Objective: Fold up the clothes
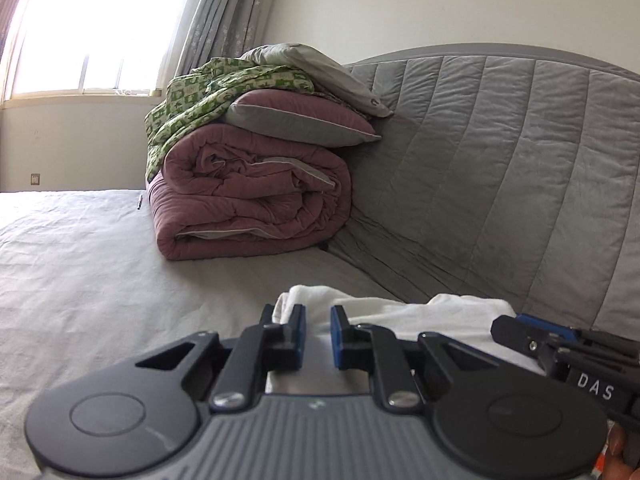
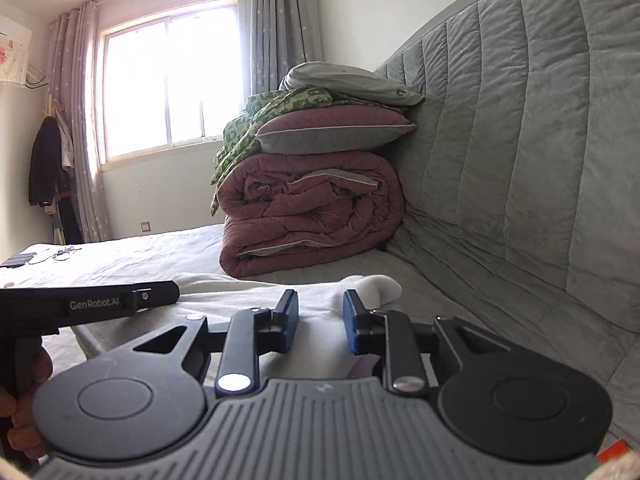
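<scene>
A white garment (image 1: 420, 316) lies bunched on the pale bed sheet (image 1: 80, 260), close to the grey quilted headboard (image 1: 500, 160). My left gripper (image 1: 318, 312) has its blue pads a narrow gap apart, and white cloth fills that gap and bulges over the left fingertip. In the right wrist view, my right gripper (image 2: 320, 300) sits the same way on the garment (image 2: 240, 292), with a white lump past its right finger. Each gripper shows in the other's view: the right gripper (image 1: 508, 324) at the garment's right end, the left gripper (image 2: 172, 294) at its left.
A rolled maroon quilt (image 1: 248, 200) stands against the headboard, topped by pillows and a green patterned blanket (image 1: 188, 108). Beyond the bed is a bright window (image 2: 168, 80). Small dark items (image 2: 24, 258) lie at the bed's far left, and coats (image 2: 48, 164) hang by the wall.
</scene>
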Demonstrator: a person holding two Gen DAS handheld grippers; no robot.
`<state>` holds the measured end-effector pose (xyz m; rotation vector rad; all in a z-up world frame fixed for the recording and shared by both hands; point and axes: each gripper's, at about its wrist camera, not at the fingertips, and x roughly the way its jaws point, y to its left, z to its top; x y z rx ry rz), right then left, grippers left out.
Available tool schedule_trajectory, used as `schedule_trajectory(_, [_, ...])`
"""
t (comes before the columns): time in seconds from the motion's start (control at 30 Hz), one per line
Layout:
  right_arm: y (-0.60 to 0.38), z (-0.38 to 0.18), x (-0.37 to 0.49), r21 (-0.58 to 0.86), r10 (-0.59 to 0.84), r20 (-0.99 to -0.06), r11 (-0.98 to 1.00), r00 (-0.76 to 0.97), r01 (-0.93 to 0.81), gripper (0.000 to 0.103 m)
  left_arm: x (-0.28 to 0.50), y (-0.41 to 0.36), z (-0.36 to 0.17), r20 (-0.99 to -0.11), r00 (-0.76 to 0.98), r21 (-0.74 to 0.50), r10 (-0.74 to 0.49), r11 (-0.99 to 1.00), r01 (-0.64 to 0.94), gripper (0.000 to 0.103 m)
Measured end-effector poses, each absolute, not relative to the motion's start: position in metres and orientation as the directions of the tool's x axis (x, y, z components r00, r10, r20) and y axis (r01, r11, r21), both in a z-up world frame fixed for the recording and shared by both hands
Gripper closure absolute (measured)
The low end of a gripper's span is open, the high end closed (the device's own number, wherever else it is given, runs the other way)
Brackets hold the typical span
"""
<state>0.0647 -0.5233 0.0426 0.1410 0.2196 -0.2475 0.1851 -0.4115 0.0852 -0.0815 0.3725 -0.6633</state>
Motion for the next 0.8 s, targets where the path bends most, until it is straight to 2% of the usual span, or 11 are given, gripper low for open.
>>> schedule_trajectory(0.1, [-0.523,0.056,0.054,0.151,-0.232,-0.202,0.953,0.951,0.264,0.077,0.181,-0.405,0.097,-0.304,0.739,-0.195,-0.602,0.798,0.57,0.087])
schedule_trajectory(0.13, [-0.522,0.062,0.05,0.16,-0.238,-0.192,0.95,0.952,0.269,0.071,0.178,-0.403,0.103,-0.302,0.745,-0.196,-0.594,0.804,0.561,0.083])
schedule_trajectory(0.2, [-0.517,0.074,0.04,0.174,-0.261,-0.18,0.94,0.948,0.292,0.07,0.172,-0.397,0.113,-0.31,0.758,-0.203,-0.574,0.819,0.537,0.077])
schedule_trajectory(0.27, [-0.51,0.085,0.029,0.174,-0.29,-0.18,0.931,0.94,0.321,0.069,0.165,-0.39,0.123,-0.338,0.755,-0.215,-0.561,0.827,0.519,0.073])
schedule_trajectory(0.37, [-0.497,0.099,0.012,0.163,-0.32,-0.2,0.921,0.926,0.354,0.062,0.149,-0.378,0.134,-0.391,0.741,-0.201,-0.546,0.836,0.511,0.065])
schedule_trajectory(0.53, [-0.47,0.11,-0.019,0.156,-0.322,-0.264,0.916,0.909,0.369,0.037,0.117,-0.36,0.144,-0.466,0.734,-0.141,-0.493,0.861,0.489,0.039])
schedule_trajectory(0.57, [-0.465,0.11,-0.027,0.168,-0.323,-0.282,0.91,0.903,0.378,0.034,0.111,-0.356,0.145,-0.487,0.73,-0.135,-0.479,0.868,0.479,0.037])
schedule_trajectory(0.63, [-0.456,0.109,-0.042,0.196,-0.324,-0.316,0.897,0.892,0.396,0.024,0.098,-0.349,0.146,-0.52,0.726,-0.105,-0.45,0.878,0.468,0.023])
schedule_trajectory(0.67, [-0.454,0.108,-0.049,0.223,-0.321,-0.329,0.887,0.888,0.403,0.023,0.092,-0.346,0.146,-0.531,0.725,-0.096,-0.438,0.881,0.462,0.019])
schedule_trajectory(0.73, [-0.449,0.107,-0.06,0.255,-0.324,-0.354,0.869,0.877,0.424,0.01,0.083,-0.341,0.146,-0.546,0.724,-0.089,-0.421,0.889,0.45,0.007])
schedule_trajectory(0.8, [-0.444,0.108,-0.069,0.251,-0.342,-0.38,0.856,0.859,0.452,0.0,0.073,-0.336,0.146,-0.561,0.723,-0.081,-0.404,0.896,0.437,0.002])
